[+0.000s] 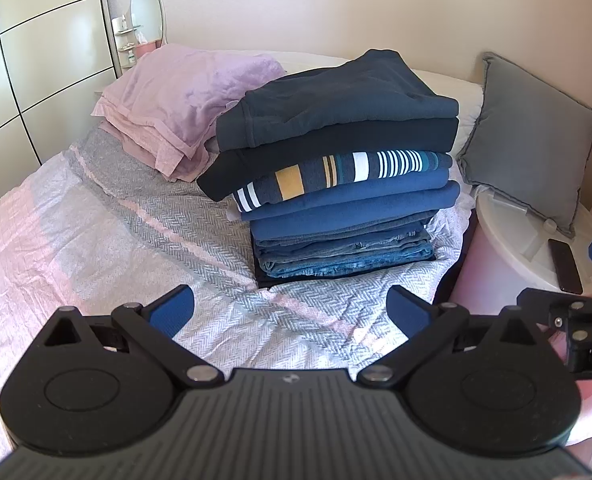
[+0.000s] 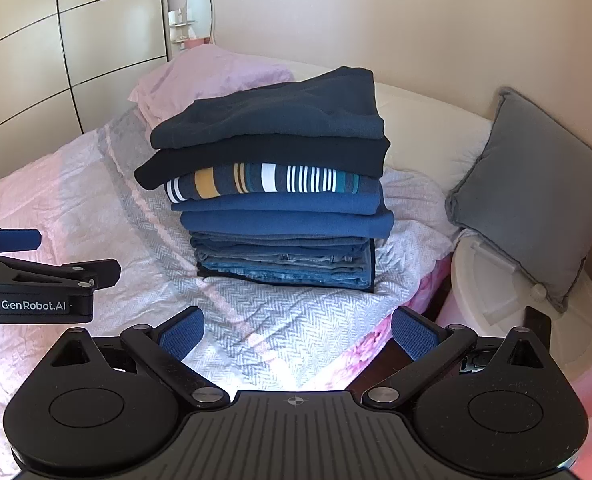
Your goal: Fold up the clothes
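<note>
Here, in the left wrist view, the left gripper [image 1: 290, 312] hangs over the near part of the bed, its blue pads spread wide with only bedspread [image 1: 224, 240] between them, so it holds nothing. The stack of folded clothes [image 1: 344, 172] stands beyond it, right of centre on the bed: a dark navy top [image 1: 348, 96] uppermost, then a black piece, a striped shirt [image 1: 336, 172], two blue garments and jeans [image 1: 344, 256] at the bottom. Pink pillows [image 1: 184, 100] lie to the far left of the stack, a grey cushion [image 1: 532, 140] to the right, and a dark phone [image 1: 565, 266] rests on a white round stand [image 1: 508, 248] beside the bed. In the right wrist view, the right gripper [image 2: 298, 338] is likewise spread wide and empty, near the bed's right edge, with the stack just beyond it. The left tool shows at the left edge, and its side reads "GenRobot.AI" [image 2: 34, 305]. No loose, unfolded garment appears in either view. By my judgement the stack is soft and fairly heavy as a whole; the jeans are stiffest, the knits limp and apt to slide off one another. A single piece would be best pinched at a folded edge, the whole stack gripped low at both sides under the denim.
</note>
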Demonstrator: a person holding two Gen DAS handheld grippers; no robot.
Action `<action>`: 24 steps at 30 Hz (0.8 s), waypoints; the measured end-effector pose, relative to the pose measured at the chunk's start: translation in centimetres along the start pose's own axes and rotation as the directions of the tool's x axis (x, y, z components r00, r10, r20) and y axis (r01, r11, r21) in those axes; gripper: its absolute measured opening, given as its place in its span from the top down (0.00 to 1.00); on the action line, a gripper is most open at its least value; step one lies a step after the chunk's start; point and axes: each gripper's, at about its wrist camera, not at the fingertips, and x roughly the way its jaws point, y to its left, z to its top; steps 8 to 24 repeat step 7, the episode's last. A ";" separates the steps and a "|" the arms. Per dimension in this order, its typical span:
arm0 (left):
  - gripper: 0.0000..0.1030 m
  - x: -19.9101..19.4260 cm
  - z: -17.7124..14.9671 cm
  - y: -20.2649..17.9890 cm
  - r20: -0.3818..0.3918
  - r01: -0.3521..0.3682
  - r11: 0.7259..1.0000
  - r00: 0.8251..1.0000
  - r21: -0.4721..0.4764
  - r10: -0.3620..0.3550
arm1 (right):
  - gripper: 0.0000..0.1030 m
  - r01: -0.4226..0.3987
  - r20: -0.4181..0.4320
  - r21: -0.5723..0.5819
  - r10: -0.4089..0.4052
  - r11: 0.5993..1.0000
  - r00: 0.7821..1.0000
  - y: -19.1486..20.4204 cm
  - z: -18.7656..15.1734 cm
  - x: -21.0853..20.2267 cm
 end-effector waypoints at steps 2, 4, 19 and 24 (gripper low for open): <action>0.02 0.1 0.0 0.0 -0.001 -0.001 1.000 1.000 -0.003 0.001 | 0.01 -0.001 0.001 -0.003 0.001 1.000 1.000 0.0 0.1 0.0; 0.02 0.1 0.0 0.1 0.002 -0.003 1.000 1.000 -0.008 0.003 | 0.01 -0.001 0.000 -0.004 0.001 1.000 1.000 0.0 0.1 0.1; 0.02 0.0 0.0 0.3 0.011 0.009 1.000 1.000 -0.019 -0.009 | 0.01 0.000 0.001 -0.006 0.000 1.000 1.000 0.0 0.2 0.2; 0.02 0.0 0.0 0.3 0.011 0.009 1.000 1.000 -0.019 -0.009 | 0.01 0.000 0.001 -0.006 0.000 1.000 1.000 0.0 0.2 0.2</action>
